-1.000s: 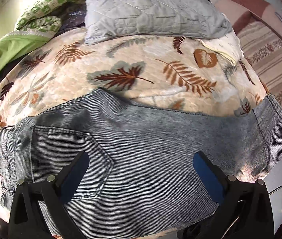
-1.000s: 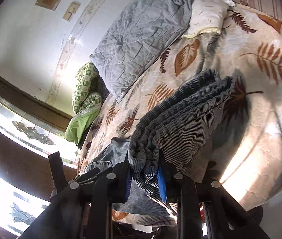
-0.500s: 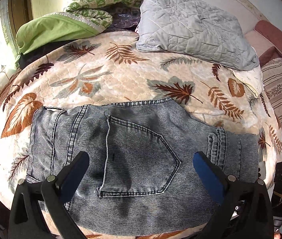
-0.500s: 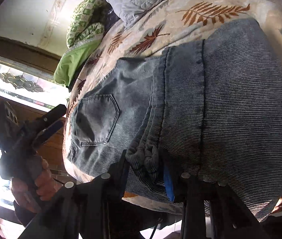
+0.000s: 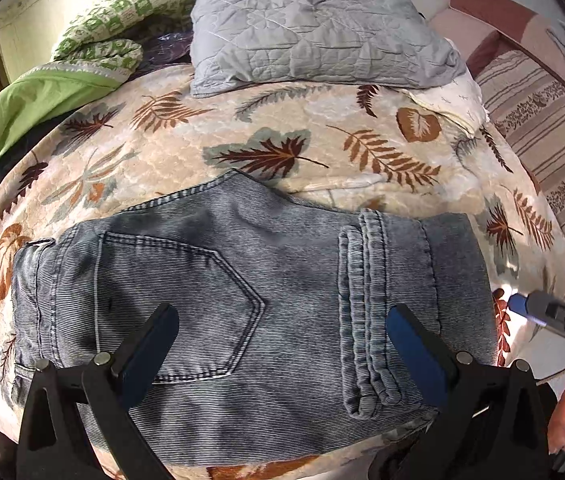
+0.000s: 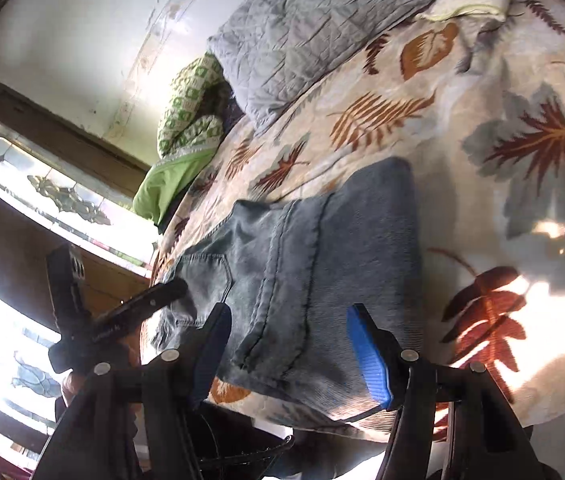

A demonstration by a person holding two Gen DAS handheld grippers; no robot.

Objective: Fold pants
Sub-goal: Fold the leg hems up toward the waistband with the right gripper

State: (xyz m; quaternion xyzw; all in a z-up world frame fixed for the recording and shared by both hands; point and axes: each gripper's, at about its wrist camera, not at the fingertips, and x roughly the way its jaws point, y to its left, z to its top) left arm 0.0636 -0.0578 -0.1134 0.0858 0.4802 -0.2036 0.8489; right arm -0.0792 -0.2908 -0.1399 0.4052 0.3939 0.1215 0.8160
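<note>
Denim pants (image 5: 242, 300), striped grey-blue, lie folded flat on the bed (image 5: 322, 152), back pocket up, hems doubled over; left claw (image 5: 282, 344) and right claw (image 6: 286, 344) both gape empty above.

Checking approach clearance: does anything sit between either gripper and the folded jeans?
Nothing visible does. Both the left gripper and right gripper hang open directly over the jeans, which lie alone on the bedspread.
</note>
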